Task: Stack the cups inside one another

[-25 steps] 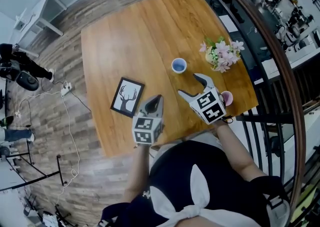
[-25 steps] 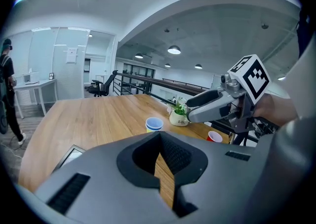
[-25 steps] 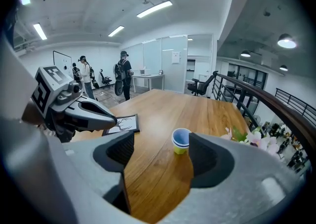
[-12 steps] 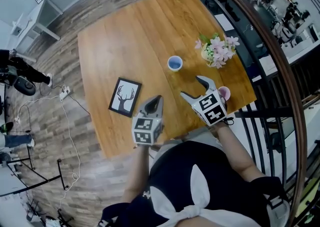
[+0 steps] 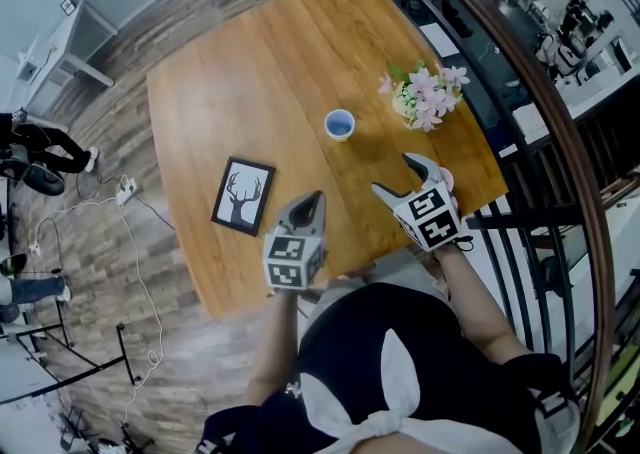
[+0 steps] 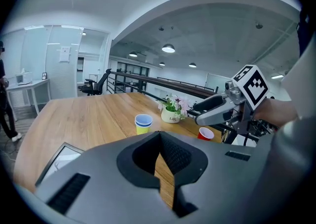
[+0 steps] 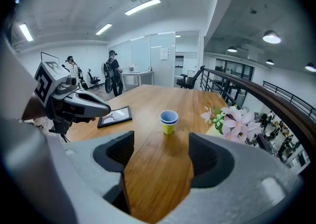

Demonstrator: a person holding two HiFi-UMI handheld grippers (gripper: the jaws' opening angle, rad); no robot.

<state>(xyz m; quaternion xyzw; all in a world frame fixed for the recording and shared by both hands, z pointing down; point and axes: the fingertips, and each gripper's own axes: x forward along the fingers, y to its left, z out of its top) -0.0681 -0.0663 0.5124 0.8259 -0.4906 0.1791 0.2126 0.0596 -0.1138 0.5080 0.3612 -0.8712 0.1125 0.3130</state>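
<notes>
Over the last second my right claw [image 5: 395, 174] has drifted away from the blue-in-yellow cup pair [image 5: 339, 125] toward the red cup [image 6: 206, 133] at the surface's [image 5: 250, 72] right edge. It is released, with only wood between its jaws. The left claw [image 5: 313, 200] is clenched and empty. The red cup stands alone and looks empty, so I judge it the next pick.

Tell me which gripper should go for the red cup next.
Right. The right gripper has its jaws apart and empty, and the red cup stands just beside it. The left gripper has its jaws together and sits farther from that cup.
</notes>
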